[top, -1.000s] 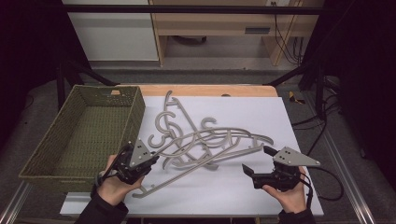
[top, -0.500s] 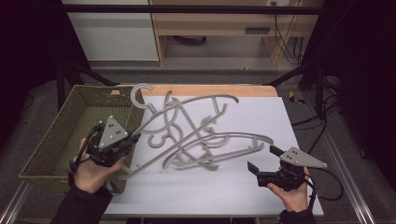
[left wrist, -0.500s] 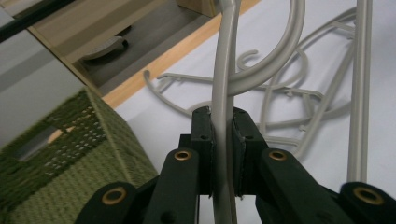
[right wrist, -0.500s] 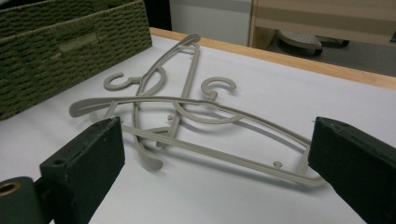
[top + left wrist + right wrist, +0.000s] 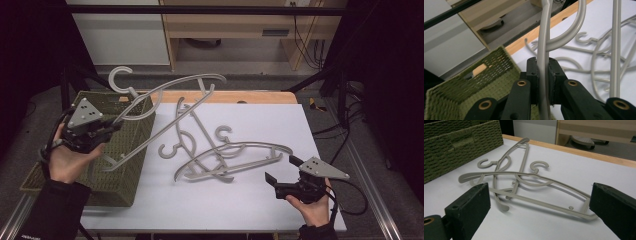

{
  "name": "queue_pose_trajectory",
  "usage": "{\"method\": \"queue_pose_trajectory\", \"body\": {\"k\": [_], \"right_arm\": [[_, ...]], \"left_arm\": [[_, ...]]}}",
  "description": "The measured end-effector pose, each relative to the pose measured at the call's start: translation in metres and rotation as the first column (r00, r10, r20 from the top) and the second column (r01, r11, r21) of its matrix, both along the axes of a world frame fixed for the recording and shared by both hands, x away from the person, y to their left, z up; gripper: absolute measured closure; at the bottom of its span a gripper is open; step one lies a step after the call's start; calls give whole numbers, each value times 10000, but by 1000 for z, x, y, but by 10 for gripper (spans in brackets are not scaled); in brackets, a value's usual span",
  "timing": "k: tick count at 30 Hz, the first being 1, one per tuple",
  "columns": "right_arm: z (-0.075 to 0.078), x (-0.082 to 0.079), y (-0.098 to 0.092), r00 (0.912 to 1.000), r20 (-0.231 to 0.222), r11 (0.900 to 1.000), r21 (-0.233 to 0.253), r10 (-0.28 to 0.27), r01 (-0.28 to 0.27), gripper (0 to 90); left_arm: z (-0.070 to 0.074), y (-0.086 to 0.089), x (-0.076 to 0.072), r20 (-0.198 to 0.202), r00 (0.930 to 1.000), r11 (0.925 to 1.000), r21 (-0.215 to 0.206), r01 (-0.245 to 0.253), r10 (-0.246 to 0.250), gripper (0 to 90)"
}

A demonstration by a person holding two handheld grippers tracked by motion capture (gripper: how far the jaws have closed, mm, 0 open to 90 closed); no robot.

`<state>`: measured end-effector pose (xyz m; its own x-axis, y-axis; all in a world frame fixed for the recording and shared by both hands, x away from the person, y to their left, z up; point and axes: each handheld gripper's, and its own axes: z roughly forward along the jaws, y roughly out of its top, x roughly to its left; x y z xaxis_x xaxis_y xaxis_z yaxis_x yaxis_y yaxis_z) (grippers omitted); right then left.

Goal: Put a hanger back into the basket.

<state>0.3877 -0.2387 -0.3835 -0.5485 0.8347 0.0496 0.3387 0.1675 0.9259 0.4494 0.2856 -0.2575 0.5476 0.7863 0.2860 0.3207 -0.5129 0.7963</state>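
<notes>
Item: grey hanger (image 5: pixel 165 107), lifted, pinched in left gripper (image 5: pixel 112 125).
Loc: held over green woven basket (image 5: pixel 127 165) at table's 9 o'clock, hook toward 11; 0.5 s ago lower, nearer the pile. Jaws pressed onto its bar. Remaining hangers (image 5: pixel 225 155) lie mid-table (image 5: pixel 300 125). Right gripper (image 5: pixel 280 175) at 5 o'clock, jaws spread, holding nothing, barely shifted. No legible labels or writing.

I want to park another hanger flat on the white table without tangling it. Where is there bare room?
The table is bare along the right side beyond the hanger pile, and along the near edge between the basket and the right gripper. The middle is crowded with overlapping hangers; the left gripper holds the lifted hanger over the basket.
</notes>
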Motion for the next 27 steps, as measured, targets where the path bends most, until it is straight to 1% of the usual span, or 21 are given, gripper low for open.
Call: {"method": "queue_pose_trajectory", "body": {"k": [2,4,6,7,8,10,11,15,17,22,27], "right_arm": [[0,0,0,10000,33,10000,-21,-10,11,35],[0,0,0,10000,50,10000,-15,20,-20,34],[1,0,1,10000,88,10000,-21,-10,10,34],[1,0,1,10000,56,10000,-23,-12,12,32],[1,0,1,10000,55,10000,-2,-7,7,32],[1,0,1,10000,48,10000,-17,-31,31,31],[1,0,1,10000,20,10000,-15,-41,41,30],[0,1,1,10000,42,10000,-49,-20,20,28],[0,1,1,10000,36,10000,-47,0,0,28],[0,1,3,10000,49,10000,-39,24,-24,26],[-2,3,4,10000,-55,9999,-100,-12,11,26]], "left_arm": [[1,10,4,7,9997,9997,124,-231,231,815],[1,22,9,-30,9991,9990,142,-419,419,815],[0,36,14,-113,9987,9986,164,-504,506,815],[-1,40,15,-131,9984,9984,167,-542,544,815],[-2,47,17,-85,9984,9982,181,-563,565,815],[-5,56,19,-127,9966,9964,249,-815,818,815],[-7,62,20,-167,9958,9957,196,-902,905,815],[-20,82,23,-219,9912,9910,342,-1295,1303,814],[-26,90,25,-341,9881,9882,376,-1488,1501,815],[-40,105,27,-544,9826,9835,437,-1755,1777,814],[-45,119,28,-610,9781,9796,389,-1970,1991,814]]}}
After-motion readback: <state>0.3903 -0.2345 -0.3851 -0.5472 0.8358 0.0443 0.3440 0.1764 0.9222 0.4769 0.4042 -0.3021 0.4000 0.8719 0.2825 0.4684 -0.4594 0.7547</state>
